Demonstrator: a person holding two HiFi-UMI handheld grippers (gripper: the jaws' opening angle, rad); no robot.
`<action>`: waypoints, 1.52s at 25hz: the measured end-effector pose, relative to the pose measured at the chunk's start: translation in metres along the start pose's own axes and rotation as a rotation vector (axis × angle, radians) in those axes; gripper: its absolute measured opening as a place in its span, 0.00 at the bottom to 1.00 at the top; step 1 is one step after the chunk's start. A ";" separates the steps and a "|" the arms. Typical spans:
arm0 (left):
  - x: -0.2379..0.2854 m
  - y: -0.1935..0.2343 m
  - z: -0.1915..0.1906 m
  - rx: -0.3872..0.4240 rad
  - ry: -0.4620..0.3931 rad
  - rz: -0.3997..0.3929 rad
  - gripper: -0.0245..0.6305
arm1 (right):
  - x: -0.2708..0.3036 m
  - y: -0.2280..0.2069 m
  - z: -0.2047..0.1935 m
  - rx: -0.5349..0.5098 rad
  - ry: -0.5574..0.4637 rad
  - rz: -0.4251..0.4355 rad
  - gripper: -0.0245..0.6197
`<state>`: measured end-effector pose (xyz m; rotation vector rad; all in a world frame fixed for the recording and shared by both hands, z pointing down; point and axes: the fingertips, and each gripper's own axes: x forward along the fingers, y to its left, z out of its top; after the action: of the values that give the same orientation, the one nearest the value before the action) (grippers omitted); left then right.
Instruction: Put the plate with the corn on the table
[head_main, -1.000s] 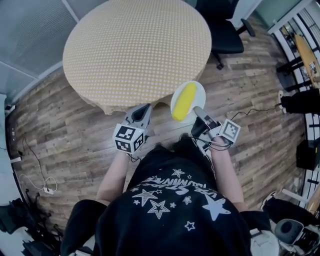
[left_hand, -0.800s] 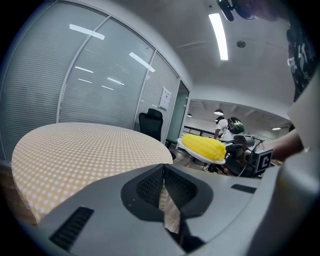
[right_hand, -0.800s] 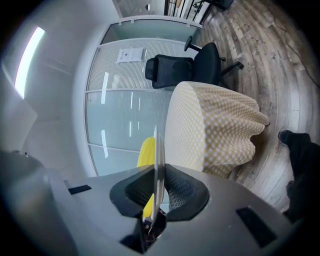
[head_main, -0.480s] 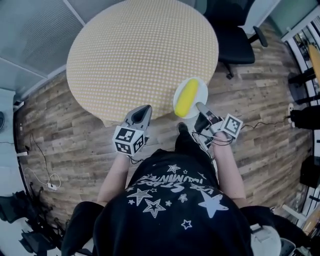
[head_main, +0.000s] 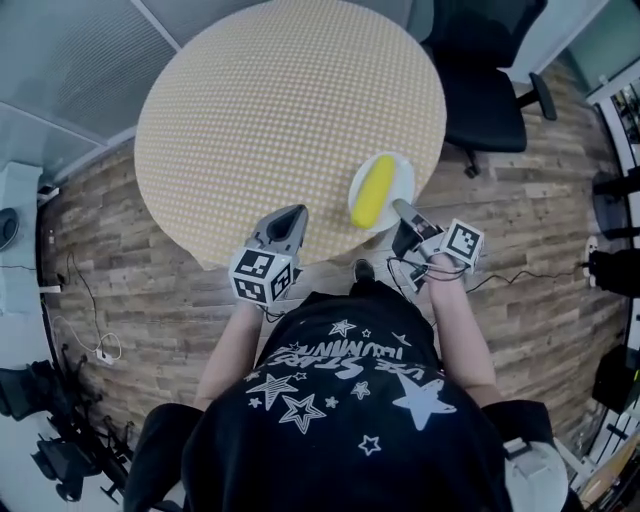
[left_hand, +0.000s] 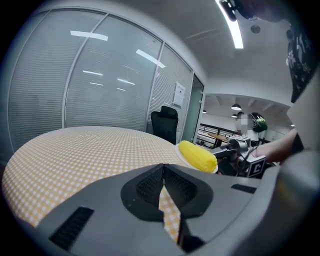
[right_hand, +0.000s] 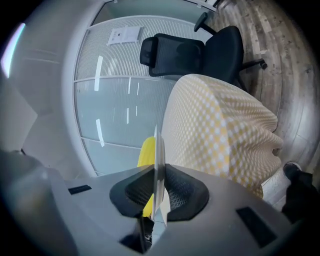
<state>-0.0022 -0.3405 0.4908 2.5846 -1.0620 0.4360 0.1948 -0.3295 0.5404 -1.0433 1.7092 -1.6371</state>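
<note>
A white plate (head_main: 397, 172) carrying a yellow corn cob (head_main: 375, 191) hangs over the near right edge of the round table (head_main: 270, 110), which has a yellow checked cloth. My right gripper (head_main: 400, 208) is shut on the plate's near rim. In the right gripper view the plate (right_hand: 157, 150) shows edge-on between the jaws, with the corn (right_hand: 145, 149) behind it. I cannot tell whether the plate touches the cloth. My left gripper (head_main: 291, 214) is shut with nothing in it, at the table's near edge. From the left gripper (left_hand: 163, 169) the corn (left_hand: 198, 155) appears to the right.
A black office chair (head_main: 487, 75) stands at the table's far right side; it shows too in the right gripper view, chair (right_hand: 192, 52). Wood floor with cables (head_main: 70, 330) lies to the left. A glass partition wall (left_hand: 100, 90) runs behind the table.
The plate with the corn has moved forward from over the floor to over the table's near right edge, carried by the right gripper. The left gripper stays shut, now nearer the table.
</note>
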 end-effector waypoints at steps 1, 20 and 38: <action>0.005 0.002 0.001 -0.005 0.005 0.008 0.05 | 0.004 -0.003 0.006 -0.001 0.008 -0.001 0.12; 0.081 0.006 0.006 -0.040 0.051 0.092 0.05 | 0.049 -0.059 0.065 0.017 0.127 -0.094 0.12; 0.115 -0.021 0.005 -0.007 0.072 0.037 0.05 | 0.051 -0.080 0.067 0.023 0.103 -0.235 0.12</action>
<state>0.0916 -0.3994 0.5275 2.5268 -1.0856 0.5287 0.2346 -0.4059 0.6184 -1.2048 1.6793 -1.8814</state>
